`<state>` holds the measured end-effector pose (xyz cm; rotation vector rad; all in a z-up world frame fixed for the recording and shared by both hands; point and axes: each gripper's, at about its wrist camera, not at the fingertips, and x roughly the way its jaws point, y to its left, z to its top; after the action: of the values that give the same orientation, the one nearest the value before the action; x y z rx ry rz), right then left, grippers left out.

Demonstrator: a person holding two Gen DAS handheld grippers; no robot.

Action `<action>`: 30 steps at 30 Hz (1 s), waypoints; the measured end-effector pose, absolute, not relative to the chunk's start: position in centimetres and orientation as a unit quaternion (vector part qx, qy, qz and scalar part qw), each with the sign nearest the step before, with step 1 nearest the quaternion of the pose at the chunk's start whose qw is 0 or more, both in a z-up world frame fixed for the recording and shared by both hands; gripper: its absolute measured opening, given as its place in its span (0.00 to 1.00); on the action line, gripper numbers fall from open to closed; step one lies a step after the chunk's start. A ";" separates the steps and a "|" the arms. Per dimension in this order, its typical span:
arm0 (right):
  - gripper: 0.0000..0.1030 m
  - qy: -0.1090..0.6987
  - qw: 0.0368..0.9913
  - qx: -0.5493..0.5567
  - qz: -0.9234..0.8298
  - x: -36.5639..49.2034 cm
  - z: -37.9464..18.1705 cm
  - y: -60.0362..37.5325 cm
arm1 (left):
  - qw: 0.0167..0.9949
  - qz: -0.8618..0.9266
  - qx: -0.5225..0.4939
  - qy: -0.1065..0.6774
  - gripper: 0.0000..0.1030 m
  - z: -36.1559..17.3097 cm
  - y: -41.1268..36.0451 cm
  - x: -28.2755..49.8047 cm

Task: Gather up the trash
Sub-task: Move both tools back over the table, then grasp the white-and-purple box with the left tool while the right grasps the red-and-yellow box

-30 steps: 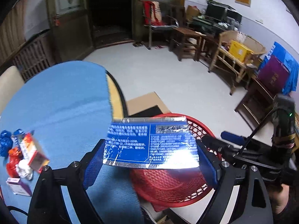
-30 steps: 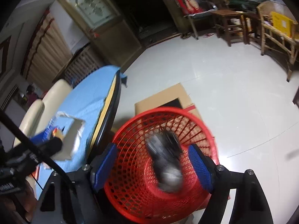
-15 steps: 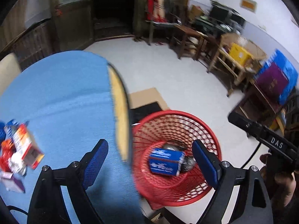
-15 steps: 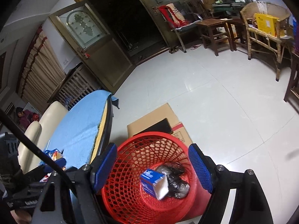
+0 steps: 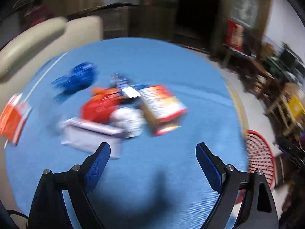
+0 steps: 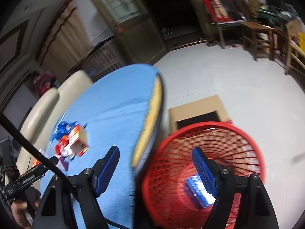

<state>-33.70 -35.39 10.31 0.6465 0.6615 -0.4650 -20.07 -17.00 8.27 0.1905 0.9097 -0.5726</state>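
Gaping wide and empty, the left gripper (image 5: 153, 152) hangs over the blue table (image 5: 171, 162), facing a blurred trash pile (image 5: 122, 108). Only the right wrist view shows inside the red basket (image 6: 253, 152), where a blue box (image 6: 196, 194) lies, half hidden by the spread right gripper (image 6: 155, 155). Open floor (image 6: 238, 80) lies beyond.

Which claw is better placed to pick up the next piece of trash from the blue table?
Left. The left claw is open and faces the trash pile; the right claw, also open, points between table and red basket.
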 end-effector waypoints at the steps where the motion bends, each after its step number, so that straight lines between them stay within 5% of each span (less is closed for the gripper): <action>1: 0.79 0.320 0.871 0.304 -0.215 -33.0 10.4 -34.7 | 0.858 -0.253 0.088 0.439 0.88 7.9 -15.9 -19.3; 30: 0.79 0.384 0.897 0.195 -0.101 -20.0 12.0 -22.7 | 0.869 -0.183 0.061 0.456 0.88 6.2 -8.4 -15.9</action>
<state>-19.97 -22.69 11.97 0.4035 0.7948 -0.2090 -15.89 -8.44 6.20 0.1277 0.9548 -0.3820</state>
